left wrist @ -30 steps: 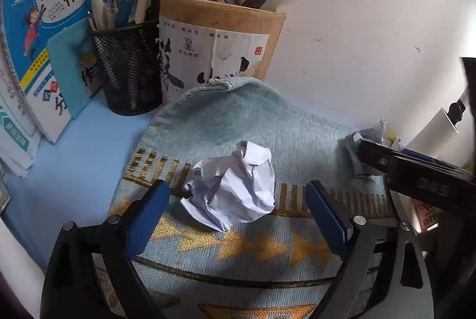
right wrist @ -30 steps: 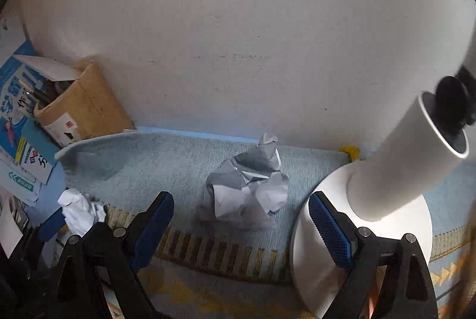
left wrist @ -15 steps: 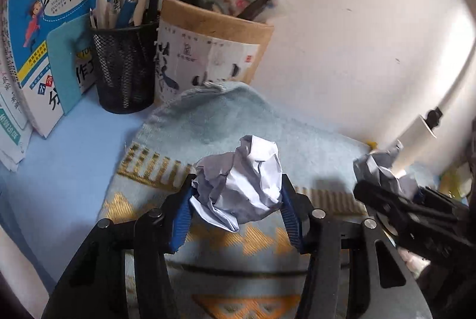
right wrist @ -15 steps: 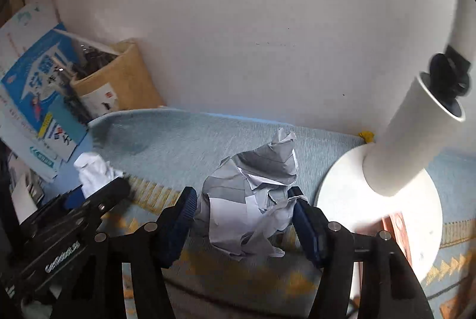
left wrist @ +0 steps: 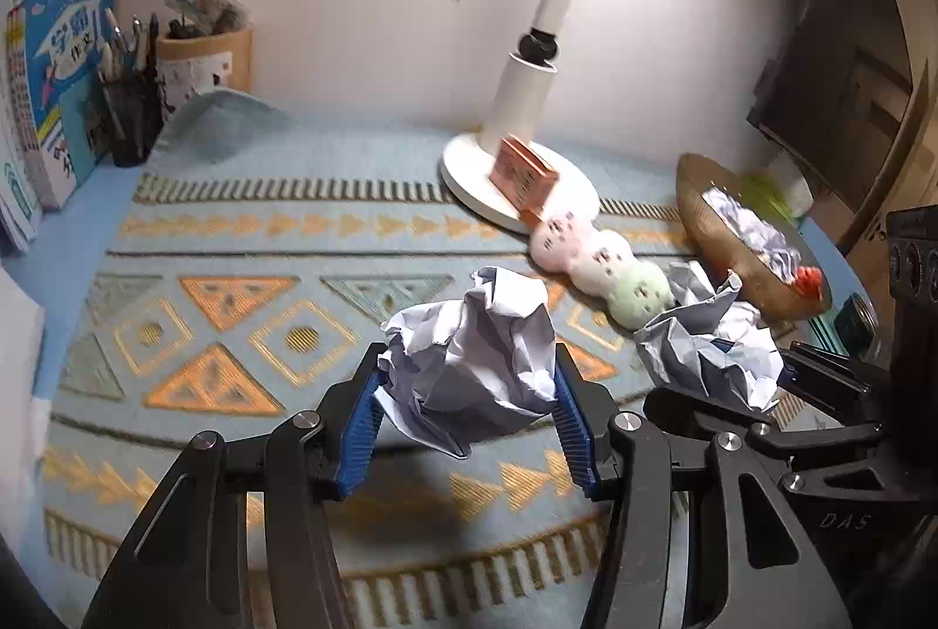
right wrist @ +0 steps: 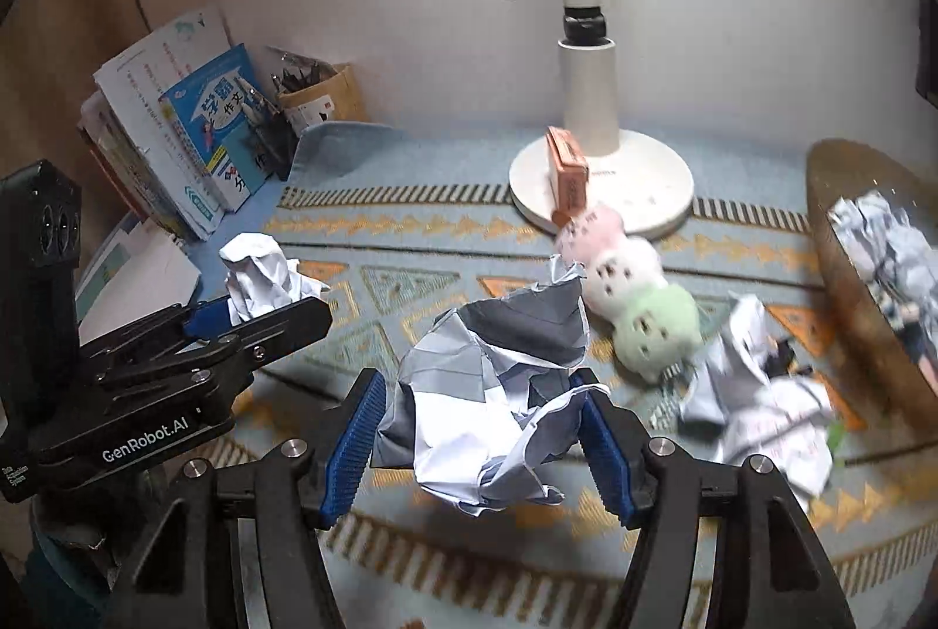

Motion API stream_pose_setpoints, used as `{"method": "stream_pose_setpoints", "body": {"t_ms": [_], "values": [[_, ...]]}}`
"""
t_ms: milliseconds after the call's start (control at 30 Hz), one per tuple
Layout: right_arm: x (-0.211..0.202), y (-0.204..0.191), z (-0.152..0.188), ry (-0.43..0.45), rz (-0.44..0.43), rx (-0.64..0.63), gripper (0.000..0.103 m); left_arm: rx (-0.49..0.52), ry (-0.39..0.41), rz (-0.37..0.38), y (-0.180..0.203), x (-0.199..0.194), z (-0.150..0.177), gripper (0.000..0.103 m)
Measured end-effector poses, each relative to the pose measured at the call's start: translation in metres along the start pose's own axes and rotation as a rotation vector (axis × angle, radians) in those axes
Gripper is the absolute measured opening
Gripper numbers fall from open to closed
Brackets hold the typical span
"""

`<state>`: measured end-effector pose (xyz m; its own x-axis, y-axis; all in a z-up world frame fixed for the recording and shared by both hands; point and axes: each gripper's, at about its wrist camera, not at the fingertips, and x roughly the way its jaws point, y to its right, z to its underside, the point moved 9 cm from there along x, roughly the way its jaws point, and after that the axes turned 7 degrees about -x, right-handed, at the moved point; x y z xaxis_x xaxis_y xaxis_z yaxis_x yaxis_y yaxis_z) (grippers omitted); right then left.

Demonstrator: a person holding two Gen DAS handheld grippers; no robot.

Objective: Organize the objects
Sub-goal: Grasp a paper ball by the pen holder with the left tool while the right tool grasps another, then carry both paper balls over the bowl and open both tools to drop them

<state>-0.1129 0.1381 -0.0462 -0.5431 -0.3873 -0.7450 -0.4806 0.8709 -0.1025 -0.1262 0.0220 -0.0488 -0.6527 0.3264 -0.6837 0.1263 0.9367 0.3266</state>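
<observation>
While I hold one crumpled paper ball in each claw, a few things could go wrong; my left claw [left wrist: 466,424] squeezes the white paper ball [left wrist: 469,365] between its blue pads, and my right claw [right wrist: 481,444] squeezes the grey and white paper ball [right wrist: 492,394] the same way; both balls hang in the air above the patterned mat [left wrist: 234,277], near its front edge.

Paper like this is soft and springy; I think a loose fold could slip out of the pads if I swing too fast, and then the ball would drop back onto the mat. My two claws are very close, side by side; they could bump, and a bump could knock a ball free.

I guess the balls belong in the brown basket [right wrist: 856,289] at the right edge of the mat, because crumpled paper already lies inside it; its rim tilts, so a ball let go too early could roll off.

Some things stand in the way; another paper ball [right wrist: 762,394] lies on the mat just in front of the basket; a soft toy [right wrist: 633,295] with pink, white and green lumps lies beside it, touching the lamp base [right wrist: 651,183]; a small orange box [right wrist: 566,174] stands on that base. Books [right wrist: 176,136] and pen cups [left wrist: 126,113] wait at the far left corner, well apart from my path.
</observation>
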Motion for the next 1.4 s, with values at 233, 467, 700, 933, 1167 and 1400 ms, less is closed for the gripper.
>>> {"method": "stream_pose_setpoints", "body": {"t_ms": [233,467,700,933,1167,1400], "values": [[0.000,0.013,0.058,-0.041,0.053,-0.075,0.066,0.042,-0.015,-0.056,0.028,0.007,0.041,0.050],[-0.009,0.022,0.070,-0.029,-0.019,-0.032,0.085,0.019,-0.024,-0.046,0.024,0.010,0.044,0.050],[-0.012,0.021,0.079,-0.053,-0.060,0.012,0.086,0.038,-0.024,-0.038,0.028,0.010,0.045,0.051],[0.000,0.020,0.074,-0.073,-0.054,0.056,0.085,0.031,-0.027,-0.034,0.027,0.009,0.044,0.051],[-0.003,0.021,0.074,-0.050,-0.052,0.056,0.061,0.037,-0.022,-0.031,0.029,0.008,0.045,0.051],[-0.016,0.022,0.070,-0.011,-0.075,0.065,0.060,0.032,-0.042,-0.012,0.034,0.007,0.044,0.051]]}}
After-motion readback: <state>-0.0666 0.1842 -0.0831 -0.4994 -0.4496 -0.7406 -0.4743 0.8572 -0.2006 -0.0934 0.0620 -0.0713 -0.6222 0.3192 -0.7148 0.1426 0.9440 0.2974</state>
